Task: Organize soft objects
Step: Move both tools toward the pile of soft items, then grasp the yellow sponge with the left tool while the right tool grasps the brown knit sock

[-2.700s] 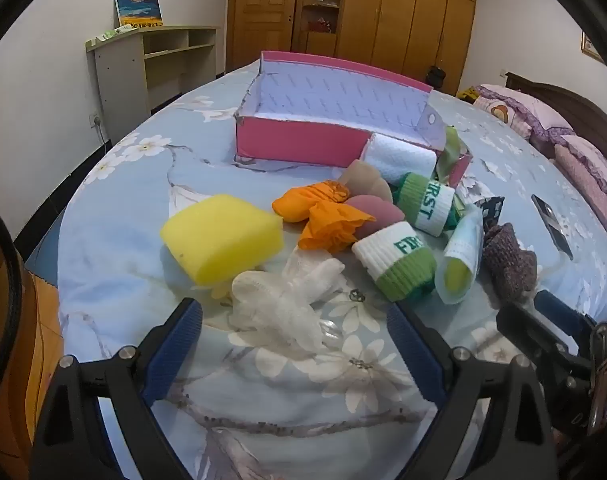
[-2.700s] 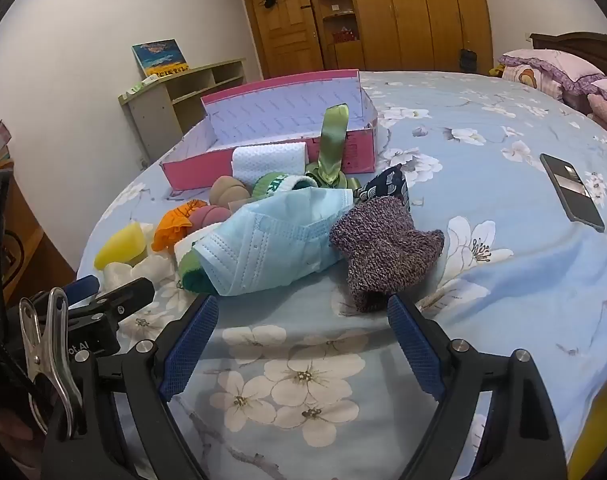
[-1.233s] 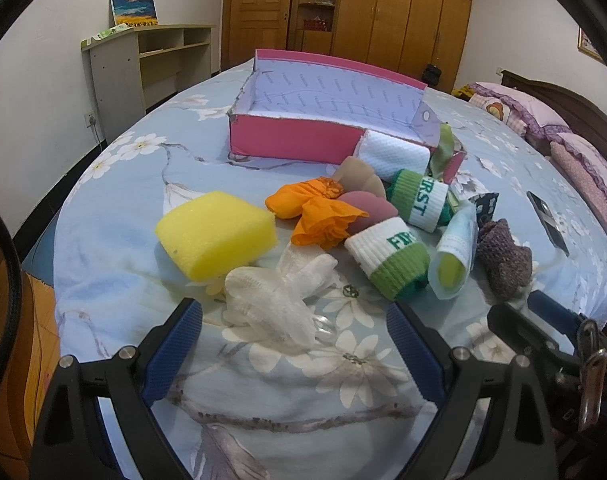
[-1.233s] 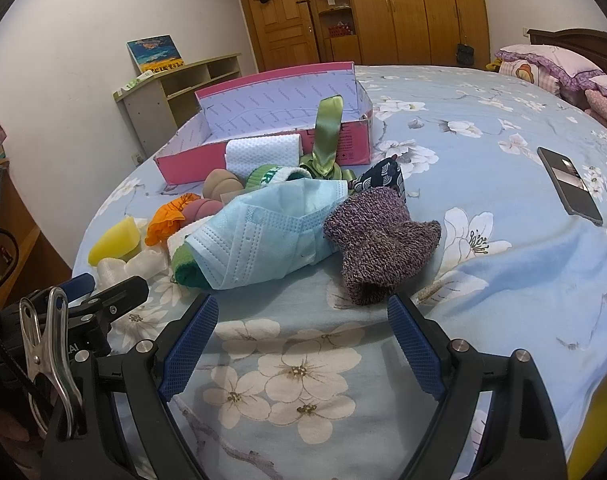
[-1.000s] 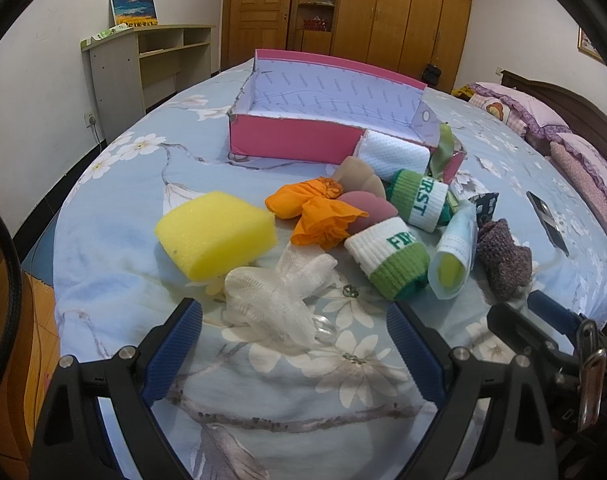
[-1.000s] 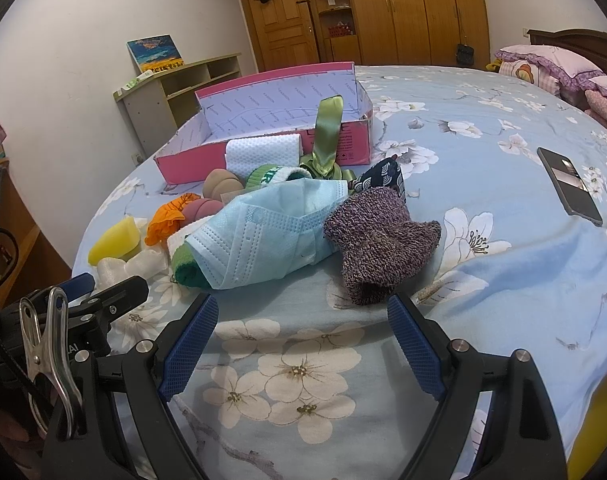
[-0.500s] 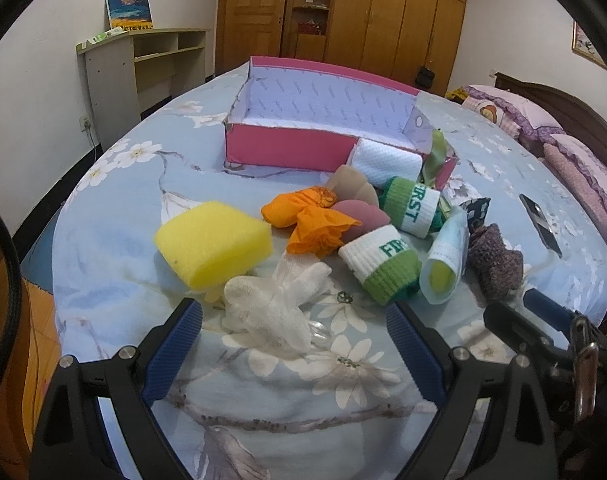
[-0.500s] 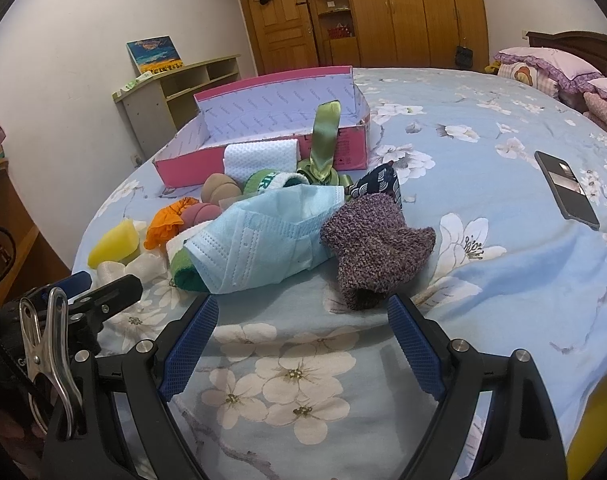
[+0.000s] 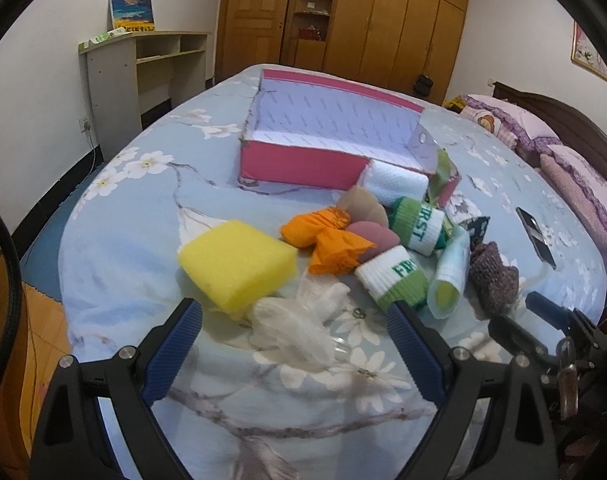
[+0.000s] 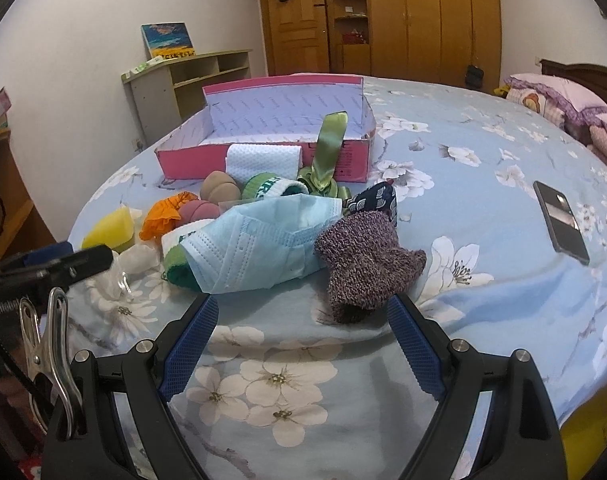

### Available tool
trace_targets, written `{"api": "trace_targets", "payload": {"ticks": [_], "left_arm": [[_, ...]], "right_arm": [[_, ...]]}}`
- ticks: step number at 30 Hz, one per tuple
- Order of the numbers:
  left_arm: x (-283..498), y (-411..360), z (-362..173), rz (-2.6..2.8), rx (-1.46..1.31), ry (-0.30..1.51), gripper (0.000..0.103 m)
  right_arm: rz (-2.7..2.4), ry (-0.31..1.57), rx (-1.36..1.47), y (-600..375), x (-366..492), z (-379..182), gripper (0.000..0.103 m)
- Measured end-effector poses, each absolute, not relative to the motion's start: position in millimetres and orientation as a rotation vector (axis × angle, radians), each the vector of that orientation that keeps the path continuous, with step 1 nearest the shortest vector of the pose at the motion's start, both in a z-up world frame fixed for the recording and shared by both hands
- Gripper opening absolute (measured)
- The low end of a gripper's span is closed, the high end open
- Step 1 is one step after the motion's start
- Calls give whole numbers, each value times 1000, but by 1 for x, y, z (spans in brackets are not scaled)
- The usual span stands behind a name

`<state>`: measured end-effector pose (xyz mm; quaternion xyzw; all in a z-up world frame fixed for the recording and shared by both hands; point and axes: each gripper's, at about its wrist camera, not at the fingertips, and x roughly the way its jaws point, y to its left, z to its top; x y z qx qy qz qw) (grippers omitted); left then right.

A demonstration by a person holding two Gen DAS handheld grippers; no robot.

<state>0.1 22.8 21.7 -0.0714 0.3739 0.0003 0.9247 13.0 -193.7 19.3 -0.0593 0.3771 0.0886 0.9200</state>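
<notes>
A heap of soft things lies on the flowered bed before an open pink box (image 9: 299, 164) (image 10: 263, 160). My left gripper (image 9: 295, 340) is open and empty, just short of a clear plastic glove (image 9: 299, 324) and a yellow sponge (image 9: 237, 262). Behind lie orange cloth (image 9: 327, 240), green-and-white socks (image 9: 395, 280) and a white towel roll (image 9: 395, 186). My right gripper (image 10: 301, 332) is open and empty, just short of a purple knit sock (image 10: 363, 264) and a blue face mask (image 10: 259, 248).
A black phone (image 10: 559, 216) lies on the bed to the right. A green ribbon (image 10: 327, 148) hangs over the box edge. A shelf unit (image 9: 143, 76) stands by the left wall, wardrobes (image 9: 343, 20) at the back, and pillows (image 10: 559, 100) at the far right.
Both grippers have drawn back and risen slightly, so the heap looks a little smaller and farther. No object has moved. Both grippers stay open.
</notes>
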Motion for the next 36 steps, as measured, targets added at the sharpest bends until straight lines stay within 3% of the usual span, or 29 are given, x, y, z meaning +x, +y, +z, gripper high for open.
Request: {"api": "trace_targets", "payload": {"ticks": [27,36], "left_arm": [[50,53,-3,84,-160,826,83],[47,56,-3,70,-175,812,76]], "right_arm": [[173,817,-169,-218,53,2,89],[145,844,-114,-229,55,-5,54]]}}
